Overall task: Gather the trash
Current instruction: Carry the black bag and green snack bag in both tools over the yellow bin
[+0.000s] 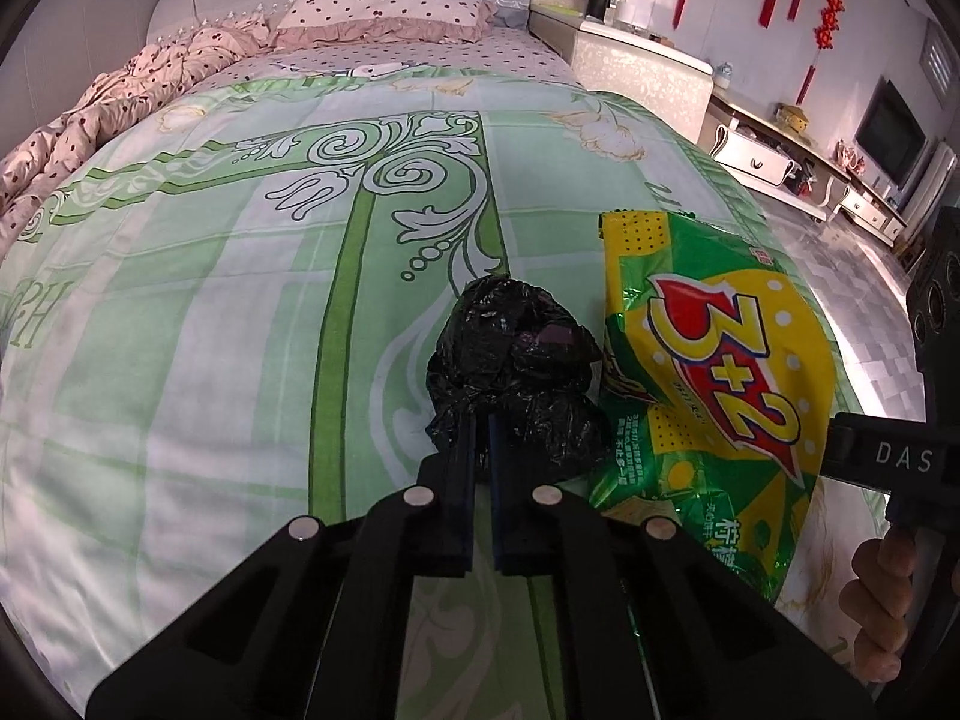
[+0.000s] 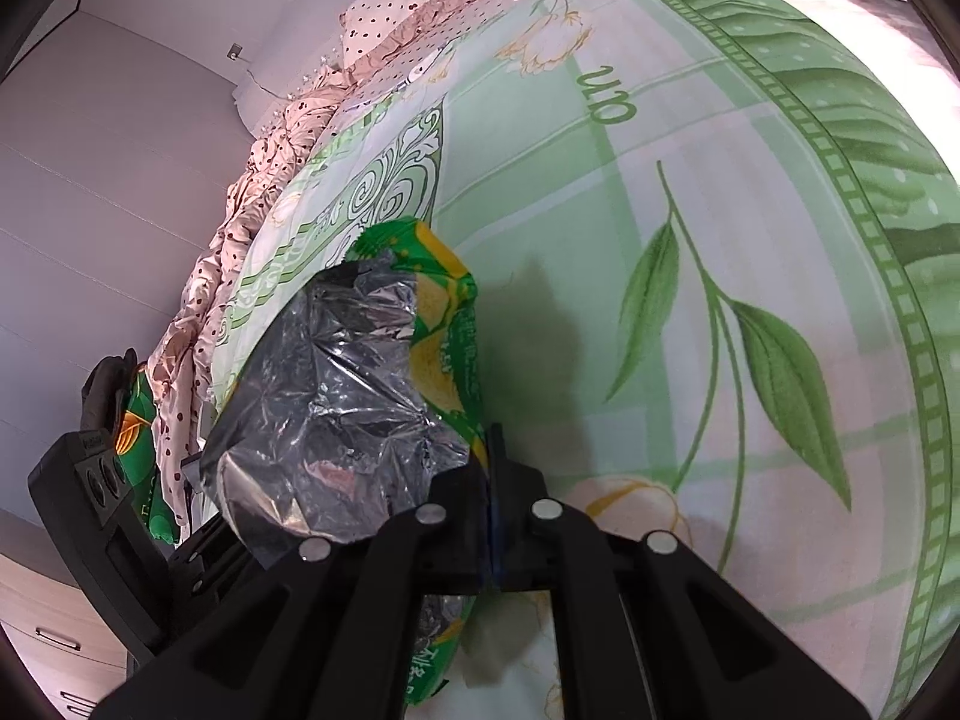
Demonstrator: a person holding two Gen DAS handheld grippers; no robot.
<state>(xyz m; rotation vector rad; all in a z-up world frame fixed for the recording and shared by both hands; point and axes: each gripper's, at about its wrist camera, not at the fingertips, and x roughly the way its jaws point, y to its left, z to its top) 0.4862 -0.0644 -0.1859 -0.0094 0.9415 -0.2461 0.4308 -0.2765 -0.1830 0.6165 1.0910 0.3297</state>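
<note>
In the left wrist view my left gripper [image 1: 481, 420] is shut on a crumpled black plastic bag [image 1: 516, 354], held just above the green floral bedspread [image 1: 240, 300]. Right of it hangs a green and yellow "3+2" snack wrapper [image 1: 714, 372]. In the right wrist view my right gripper [image 2: 489, 438] is shut on that snack wrapper [image 2: 444, 300], whose silver inside [image 2: 336, 396] faces the camera. The right gripper's body [image 1: 888, 456] shows at the right edge of the left wrist view, and the left gripper's body [image 2: 102, 498] at the left of the right wrist view.
A pink dotted pillow [image 1: 384, 6] and a rumpled dotted quilt [image 1: 120, 96] lie at the bed's head and left side. A white bedside cabinet [image 1: 636, 60], a low TV stand [image 1: 780, 150] and a tiled floor [image 1: 864, 312] lie to the right.
</note>
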